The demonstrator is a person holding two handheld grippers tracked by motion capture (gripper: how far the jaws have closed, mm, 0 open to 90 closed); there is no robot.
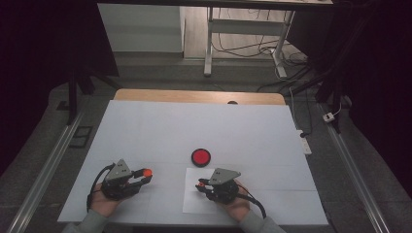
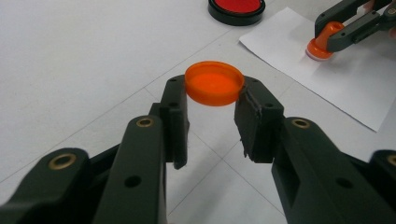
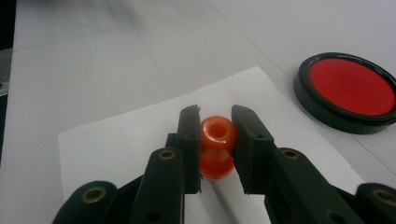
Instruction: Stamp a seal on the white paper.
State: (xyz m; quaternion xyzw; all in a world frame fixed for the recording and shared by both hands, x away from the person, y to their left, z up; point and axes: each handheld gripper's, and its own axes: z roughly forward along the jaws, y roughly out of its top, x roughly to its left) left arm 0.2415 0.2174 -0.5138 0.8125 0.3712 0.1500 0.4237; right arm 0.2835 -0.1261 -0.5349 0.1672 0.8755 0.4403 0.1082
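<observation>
Orange cap (image 2: 214, 83) clamped between left gripper (image 2: 212, 95) tips, above tabletop (image 2: 70, 70); orange stamp (image 3: 217, 147) clamped in right gripper (image 3: 215, 126), upright on paper (image 3: 116, 149).

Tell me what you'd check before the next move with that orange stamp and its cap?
1. Left gripper shut on orange cap: ok.
2. Right gripper shut on orange stamp: ok.
3. Stamp base down on the white paper: ok.
4. Red ink pad uncovered and apart from the paper: ok.
5. Ink on the stamp face: cannot tell, it faces down.
6. Print on the paper: cannot tell, the stamp covers the spot.
</observation>
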